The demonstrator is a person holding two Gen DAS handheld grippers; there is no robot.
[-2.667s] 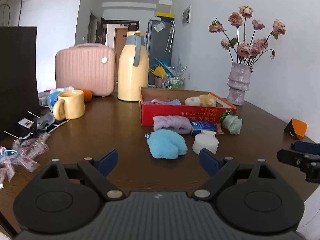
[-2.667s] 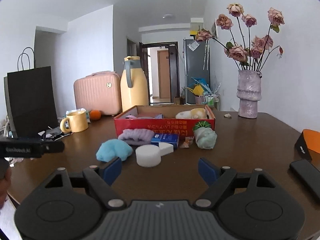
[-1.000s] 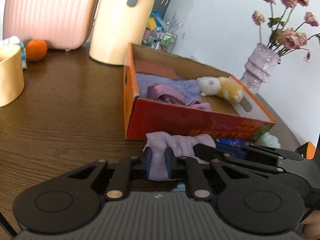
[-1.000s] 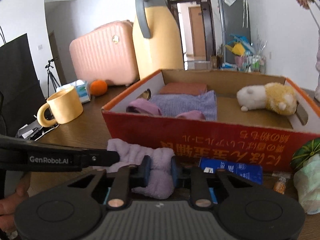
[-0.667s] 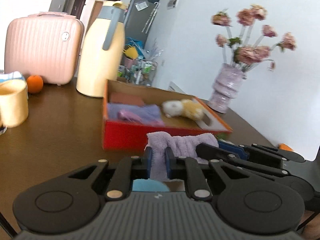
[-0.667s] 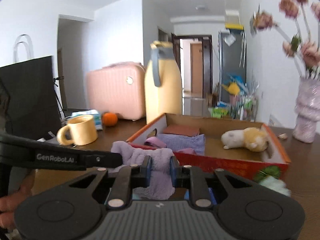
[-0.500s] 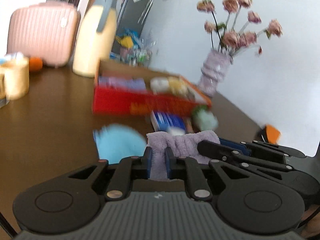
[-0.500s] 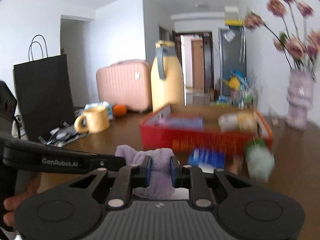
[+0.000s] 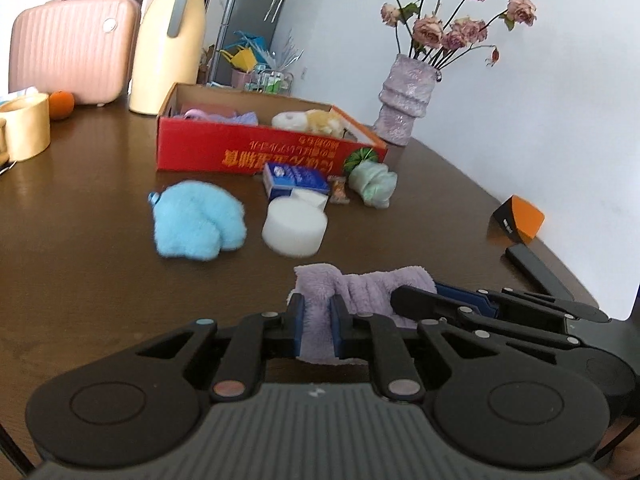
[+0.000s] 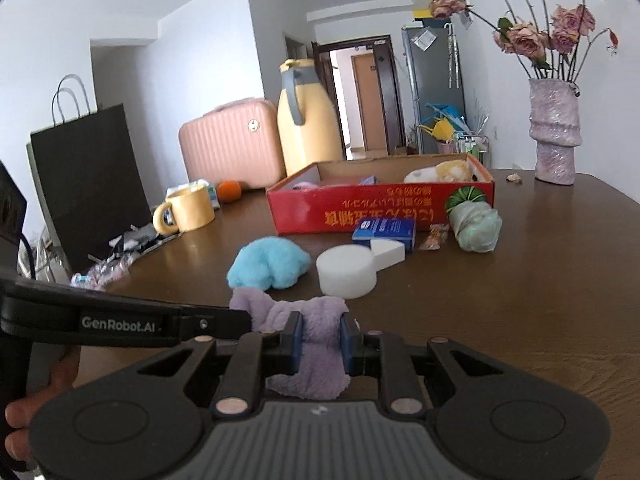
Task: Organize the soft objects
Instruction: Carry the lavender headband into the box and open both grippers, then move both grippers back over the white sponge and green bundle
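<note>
Both grippers are shut on one fluffy lilac cloth [image 9: 360, 284], held between them above the near part of the table. My left gripper [image 9: 318, 322] pinches its left end; my right gripper [image 10: 320, 340] pinches the other end of the cloth [image 10: 316, 320]. Farther out lie a fluffy blue cloth [image 9: 198, 220], a white round sponge [image 9: 294, 230] and a pale green bundle [image 9: 374, 184]. The red cardboard box [image 9: 248, 152] behind them holds purple cloths and a plush toy [image 9: 316, 120].
A blue packet [image 9: 292, 178] and a small wrapper lie before the box. A yellow jug [image 9: 168, 40], pink case [image 9: 72, 46], yellow mug [image 10: 186, 208] and orange stand at the back left. A vase [image 9: 408, 100] is at the back right, a black-orange item [image 9: 520, 220] on the right, and a black bag [image 10: 88, 184] on the left.
Both grippers closed on the lilac cloth in front of the box, lifted it and drew it back toward the near side of the table. The box and other items now lie farther away.
</note>
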